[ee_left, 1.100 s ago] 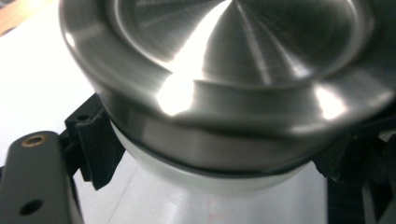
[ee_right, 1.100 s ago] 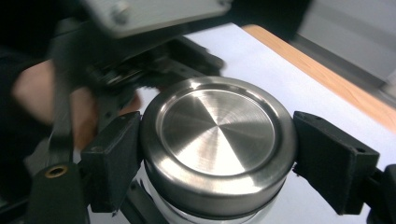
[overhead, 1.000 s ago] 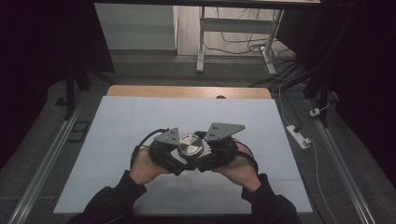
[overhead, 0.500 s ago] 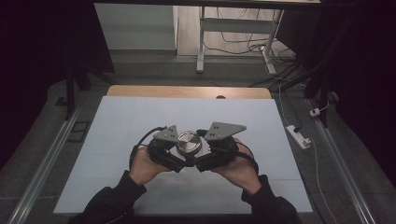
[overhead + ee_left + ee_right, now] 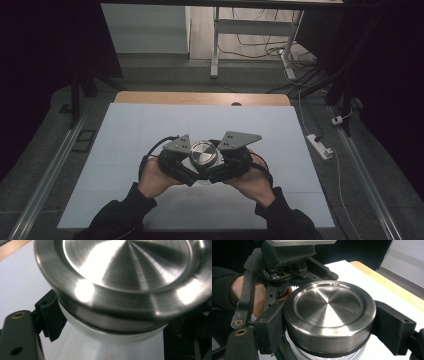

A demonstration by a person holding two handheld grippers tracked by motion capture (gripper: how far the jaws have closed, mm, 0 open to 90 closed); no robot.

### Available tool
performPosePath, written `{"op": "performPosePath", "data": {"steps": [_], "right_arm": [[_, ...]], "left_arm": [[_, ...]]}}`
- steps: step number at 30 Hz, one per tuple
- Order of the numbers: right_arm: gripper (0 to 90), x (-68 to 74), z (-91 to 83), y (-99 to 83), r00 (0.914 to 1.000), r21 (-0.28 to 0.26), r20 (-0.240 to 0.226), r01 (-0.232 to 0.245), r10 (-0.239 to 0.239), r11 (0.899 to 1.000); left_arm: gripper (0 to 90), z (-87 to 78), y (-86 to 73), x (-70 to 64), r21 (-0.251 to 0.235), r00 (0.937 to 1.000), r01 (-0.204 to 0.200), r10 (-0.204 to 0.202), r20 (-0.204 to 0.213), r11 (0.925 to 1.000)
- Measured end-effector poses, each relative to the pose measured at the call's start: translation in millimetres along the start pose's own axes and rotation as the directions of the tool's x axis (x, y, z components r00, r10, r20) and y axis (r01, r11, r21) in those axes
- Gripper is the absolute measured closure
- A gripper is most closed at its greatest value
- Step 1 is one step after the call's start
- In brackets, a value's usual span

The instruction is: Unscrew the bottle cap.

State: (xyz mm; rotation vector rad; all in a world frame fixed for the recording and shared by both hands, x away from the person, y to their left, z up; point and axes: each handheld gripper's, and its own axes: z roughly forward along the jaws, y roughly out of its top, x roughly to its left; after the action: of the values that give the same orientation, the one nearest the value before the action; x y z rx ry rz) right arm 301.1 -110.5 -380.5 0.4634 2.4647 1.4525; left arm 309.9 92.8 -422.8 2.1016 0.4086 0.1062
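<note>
The steel lid (image 5: 329,315) sits on top of a white jar (image 5: 120,336), and the whole container stands near the front middle of the white surface (image 5: 125,130), just ahead of the person's two hands. The right gripper (image 5: 329,322) is clenched on the lid, one black jaw pressed against each side of its rim, as its own view shows plainly. The left gripper (image 5: 175,162) is lower: in the left gripper view a black jaw lies against the white body just under the lid, and it looks clamped on the jar, though the far jaw is mostly in shadow. The step in hand looks like unscrewing or lifting the lid while the body is held still. To do it well, the left gripper should keep a firm, level hold on the jar so it cannot spin or tip, and the right gripper should turn about the lid's own axis, not pull sideways, since the brushed metal is smooth and the jaws could slip round it. Lifting should wait until the lid runs loose, and then go straight up. Beyond the hands the surface lies bare up to its wooden edge (image 5: 200,98); farther off stands a table leg (image 5: 215,45) among cables on the floor.
</note>
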Motion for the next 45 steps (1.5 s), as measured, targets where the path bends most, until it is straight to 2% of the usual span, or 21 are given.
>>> {"op": "performPosePath", "data": {"steps": [7,10,12,13,18,21,23,24,27,28,29,31,33,35,36,37,38,42,43,44,45], "right_arm": [[17.7,-2.6,0.6,-1.5,0.9997,-0.007,-0.019,-0.014,0.014,1.0],[17.7,-6.6,1.3,-3.9,0.9978,-0.013,-0.065,-0.015,0.014,1.0],[17.7,-12.6,2.0,-7.0,0.9914,-0.019,-0.13,-0.007,0.004,1.0],[17.7,-12.6,2.0,-7.0,0.9914,-0.019,-0.13,-0.007,0.004,1.0],[17.7,-21.2,3.7,-13.7,0.9723,-0.023,-0.233,0.004,-0.01,1.0],[17.5,-26.0,4.1,-17.2,0.9506,-0.023,-0.309,0.019,-0.025,1.0],[17.3,-29.4,4.6,-19.8,0.9327,-0.012,-0.36,0.017,-0.02,1.0],[17.1,-30.7,4.0,-20.4,0.9322,-0.006,-0.362,0.013,-0.014,1.0],[13.7,-33.7,-0.6,-17.8,0.9488,0.009,-0.314,-0.03,0.031,1.0],[9.9,-34.2,-5.4,-13.6,0.9615,0.004,-0.269,-0.058,0.057,0.998],[9.9,-34.2,-5.4,-13.6,0.9615,0.004,-0.269,-0.058,0.057,0.998],[8.8,-29.6,-7.4,-9.5,0.9815,0.016,-0.184,-0.051,0.053,0.999],[9.1,-21.0,-4.5,-6.6,0.9937,0.02,-0.1,-0.048,0.05,0.999],[10.0,-14.1,0.0,-5.3,0.9977,0.02,-0.049,-0.046,0.047,0.999],[12.4,-8.0,5.8,-5.0,0.999,0.033,0.004,-0.046,0.045,0.998],[12.4,-8.0,5.8,-5.0,0.999,0.033,0.004,-0.046,0.045,0.998],[17.6,-3.3,10.4,-6.4,0.9987,0.047,0.045,-0.026,0.024,0.999],[18.3,-1.2,10.1,-7.2,0.9987,0.027,0.051,-0.006,0.005,1.0],[18.4,-1.1,8.2,-6.2,0.9995,0.018,0.024,0.019,-0.02,1.0],[18.4,-1.1,8.2,-6.2,0.9995,0.018,0.024,0.019,-0.02,1.0],[18.4,-2.1,7.0,-5.9,0.9998,0.014,-0.008,0.019,-0.019,1.0]], "left_arm": [[15.9,0.9,-2.1,2.0,0.001,0.9999,0.0,0.0,0.015,1.0],[15.9,1.5,-5.0,5.1,-0.007,0.9981,-0.014,0.015,0.06,0.9999],[15.9,2.0,-6.4,6.8,-0.005,0.9958,-0.026,0.026,0.088,0.9996],[15.9,2.6,-7.0,7.6,-0.002,0.994,-0.029,0.029,0.106,0.9996],[15.9,5.9,-10.8,9.9,0.005,0.9834,-0.053,0.051,0.174,0.9986],[15.9,8.8,-12.2,8.6,0.007,0.9735,-0.084,0.08,0.214,0.9965],[15.9,11.7,-11.8,6.7,0.014,0.9744,-0.086,0.081,0.21,0.9962],[15.9,12.3,-11.3,6.9,0.02,0.9777,-0.079,0.073,0.197,0.9967],[15.9,10.5,-10.9,8.8,0.033,0.9906,-0.057,0.053,0.126,0.9978],[15.9,10.0,-11.4,9.4,0.029,0.9942,-0.035,0.032,0.102,0.999],[15.9,9.4,-11.7,10.5,0.023,0.9965,-0.011,0.009,0.083,0.9997],[15.9,8.8,-11.5,11.1,0.024,0.9994,0.011,-0.012,0.032,0.9996],[15.9,9.1,-10.9,10.8,0.03,0.9997,0.026,-0.026,0.001,0.9992],[15.9,10.8,-10.4,9.0,0.032,0.9992,0.037,-0.037,-0.015,0.9988],[15.9,12.2,-9.8,7.2,0.033,0.9988,0.041,-0.04,-0.026,0.9986],[15.9,13.1,-8.9,5.6,0.039,0.9987,0.039,-0.038,-0.033,0.9985],[15.9,13.7,-8.0,4.3,0.042,0.9989,0.035,-0.033,-0.034,0.9985],[15.9,12.6,-6.3,2.8,0.037,0.9998,0.018,-0.018,-0.008,0.9992],[15.9,11.2,-6.2,3.4,0.039,0.9999,0.002,-0.003,0.011,0.9993],[15.9,10.5,-6.5,3.3,0.033,0.9994,-0.007,0.006,0.033,0.9994],[15.9,10.0,-7.0,3.0,0.024,0.9984,-0.014,0.013,0.056,0.9996]]}}
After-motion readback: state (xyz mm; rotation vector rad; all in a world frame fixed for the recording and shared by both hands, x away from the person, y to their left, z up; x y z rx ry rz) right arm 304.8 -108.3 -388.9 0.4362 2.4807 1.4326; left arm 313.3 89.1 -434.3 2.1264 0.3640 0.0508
